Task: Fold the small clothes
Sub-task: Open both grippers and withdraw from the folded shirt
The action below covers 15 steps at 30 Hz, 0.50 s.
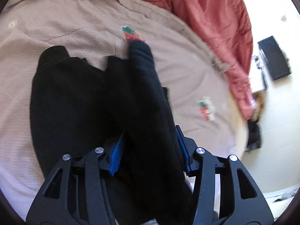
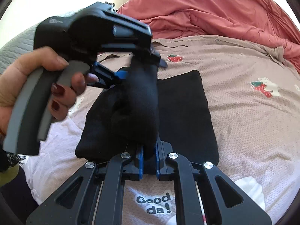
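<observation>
On the beige bedsheet (image 2: 253,121), the right gripper (image 2: 149,155) clenches the black garment (image 2: 142,103); the left gripper (image 1: 150,140) stands released around it.

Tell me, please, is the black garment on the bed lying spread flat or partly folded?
Partly folded: the black garment has one raised fold clamped in the right gripper, while the rest lies flat on the bedsheet.

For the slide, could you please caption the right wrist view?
Right gripper pinches a black garment over the bed sheet.
</observation>
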Tool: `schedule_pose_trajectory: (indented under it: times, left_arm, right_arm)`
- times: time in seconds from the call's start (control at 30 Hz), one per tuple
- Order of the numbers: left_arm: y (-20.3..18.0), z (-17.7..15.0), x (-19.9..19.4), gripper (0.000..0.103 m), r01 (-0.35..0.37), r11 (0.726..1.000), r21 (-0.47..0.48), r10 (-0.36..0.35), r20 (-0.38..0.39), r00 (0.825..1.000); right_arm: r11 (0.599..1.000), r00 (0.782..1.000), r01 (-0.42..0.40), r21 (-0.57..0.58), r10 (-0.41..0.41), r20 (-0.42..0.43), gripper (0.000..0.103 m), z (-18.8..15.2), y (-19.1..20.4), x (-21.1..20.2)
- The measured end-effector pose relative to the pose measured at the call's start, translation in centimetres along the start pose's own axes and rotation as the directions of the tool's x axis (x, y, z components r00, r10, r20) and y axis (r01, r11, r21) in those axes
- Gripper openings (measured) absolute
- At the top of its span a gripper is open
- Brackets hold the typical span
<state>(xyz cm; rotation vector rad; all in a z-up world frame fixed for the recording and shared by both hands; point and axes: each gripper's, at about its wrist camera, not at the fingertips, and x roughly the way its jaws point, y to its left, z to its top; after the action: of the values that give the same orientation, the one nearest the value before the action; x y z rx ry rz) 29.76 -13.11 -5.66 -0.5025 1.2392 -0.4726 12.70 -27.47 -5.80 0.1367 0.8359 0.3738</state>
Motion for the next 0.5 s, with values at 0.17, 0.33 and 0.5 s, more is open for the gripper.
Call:
schedule_pose_trajectory:
  times: [0.17, 0.33, 0.5]
  left_arm:
    - [0.0, -0.8, -2.4, 0.048, -0.036, 0.999, -0.006, 0.036, 0.072, 0.997]
    - [0.4, -3.0, -5.2, 0.048, -0.145, 0.988, 0.051, 0.137, 0.134, 0.981]
    - [-0.1, -4.7, -6.8, 0.052, -0.287, 0.948, 0.137, 0.256, 0.205, 0.945]
  right_arm:
    - [1.0, 0.999, 0.006, 0.021, -0.005, -0.035, 0.01, -0.3, -0.3, 0.2]
    - [0.996, 0.998, 0.015, 0.085, -0.01, -0.058, 0.013, -0.5, -1.2, 0.2]
    - [0.984, 0.994, 0.037, 0.172, -0.019, -0.105, 0.022, -0.9, -2.6, -0.5]
